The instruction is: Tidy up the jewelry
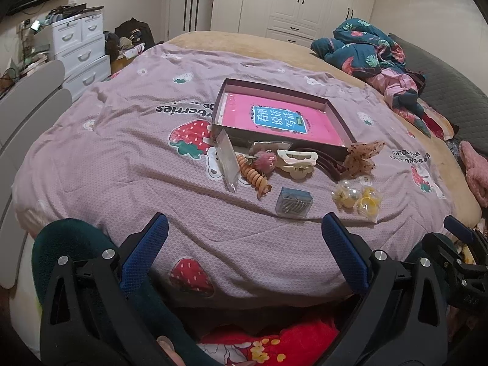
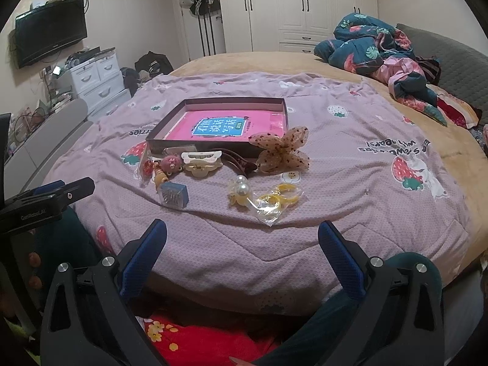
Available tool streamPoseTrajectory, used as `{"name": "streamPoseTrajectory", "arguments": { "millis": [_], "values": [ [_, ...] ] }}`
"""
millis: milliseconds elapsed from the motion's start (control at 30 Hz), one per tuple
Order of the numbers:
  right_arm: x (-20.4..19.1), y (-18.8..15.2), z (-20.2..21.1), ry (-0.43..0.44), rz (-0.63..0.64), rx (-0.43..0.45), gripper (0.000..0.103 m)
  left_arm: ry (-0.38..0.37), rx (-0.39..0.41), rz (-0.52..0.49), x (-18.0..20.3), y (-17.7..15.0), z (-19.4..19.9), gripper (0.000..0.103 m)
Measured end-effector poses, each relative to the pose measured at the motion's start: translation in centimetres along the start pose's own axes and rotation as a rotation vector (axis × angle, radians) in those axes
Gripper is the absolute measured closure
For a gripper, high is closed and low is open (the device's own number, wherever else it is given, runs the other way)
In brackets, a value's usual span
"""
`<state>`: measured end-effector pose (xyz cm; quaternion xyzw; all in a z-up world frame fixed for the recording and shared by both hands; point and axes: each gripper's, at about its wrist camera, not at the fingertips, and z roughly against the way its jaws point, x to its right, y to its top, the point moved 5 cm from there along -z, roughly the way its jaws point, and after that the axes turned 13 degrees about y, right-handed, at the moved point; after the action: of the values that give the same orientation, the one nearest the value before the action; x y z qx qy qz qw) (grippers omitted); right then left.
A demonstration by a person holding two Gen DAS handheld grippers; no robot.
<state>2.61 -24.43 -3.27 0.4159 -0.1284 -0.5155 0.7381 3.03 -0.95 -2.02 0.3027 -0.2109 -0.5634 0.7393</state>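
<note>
I hold both tools low over the near edge of a bed spread with a lilac quilt printed with strawberries (image 1: 128,140). My left gripper (image 1: 244,253) has its blue-padded fingers spread wide and holds nothing; my right gripper (image 2: 242,253) is likewise released and empty, its tip also showing at the right edge of the left view.

The jewellery lies in a loose row ahead of me, between the grippers and a shallow dark cardboard box tray (image 1: 274,91) that holds a pink booklet with a blue title panel (image 1: 279,120). From left to right in the left view: a clear flat plastic packet (image 1: 227,160), an orange spiral hair tie (image 1: 254,177), a fuzzy pink pompom clip (image 1: 266,160), a cream plastic claw clip (image 1: 297,160) and a dark brown curved hair band (image 1: 328,166) just beside the tray's front wall. An amber speckled gauze bow (image 2: 280,151) rests at the tray's near right corner. Closer to me sit a small blue-grey clear box of hairpins (image 1: 294,202) and a clear bag of yellow rings and pearl beads (image 2: 265,198)
</note>
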Motion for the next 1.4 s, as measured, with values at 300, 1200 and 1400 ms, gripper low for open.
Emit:
{"name": "streamPoseTrajectory", "arguments": {
  "millis": [300,1200,1400],
  "values": [
    [0.1,0.1,0.2,0.000,0.004,0.011,0.004,0.004,0.004,0.000,0.1,0.0,0.0,0.009],
    [-0.1,0.9,0.8,-0.022,0.000,0.044,0.004,-0.026,0.006,-0.018,0.8,0.7,0.5,0.009],
    [0.4,1.5,0.3,-0.028,-0.007,0.039,0.004,-0.034,-0.015,-0.006,1.0,1.3,-1.2,0.009]
  ]
}}
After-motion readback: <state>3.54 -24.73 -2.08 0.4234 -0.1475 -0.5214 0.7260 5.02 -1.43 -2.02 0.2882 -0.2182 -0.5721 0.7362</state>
